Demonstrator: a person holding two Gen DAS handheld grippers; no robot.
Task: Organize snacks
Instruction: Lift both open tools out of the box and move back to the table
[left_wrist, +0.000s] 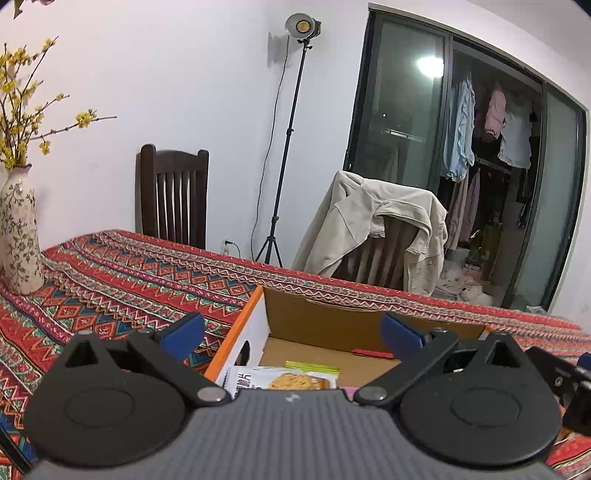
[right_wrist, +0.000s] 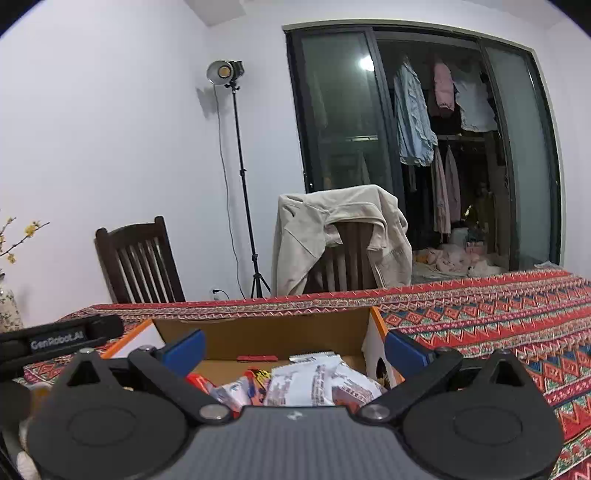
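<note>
Our left gripper (left_wrist: 291, 336) and our right gripper (right_wrist: 293, 349) both hang over the cardboard box (left_wrist: 325, 314), and both have their blue fingers spread wide with nothing between them.

Only our left camera shows the whole flowered vase (left_wrist: 20, 236) with yellow blossoms (left_wrist: 14, 110), standing on the patterned tablecloth (left_wrist: 122, 280) to the left of the box. It also shows the near left corner of the box, where a cookie packet (left_wrist: 295, 380) with a green top lies flat on the bottom.

Only our right camera shows the right side of the box (right_wrist: 266, 332). There we see a pile of snacks: a big white packet (right_wrist: 321, 380), a white and blue packet (right_wrist: 236, 393) next to it, and a red and orange packet (right_wrist: 201, 380) on the left. The white one leans on the others.

Both cameras show a thin red strip (left_wrist: 373, 353) lying by the back wall of the box.
</note>
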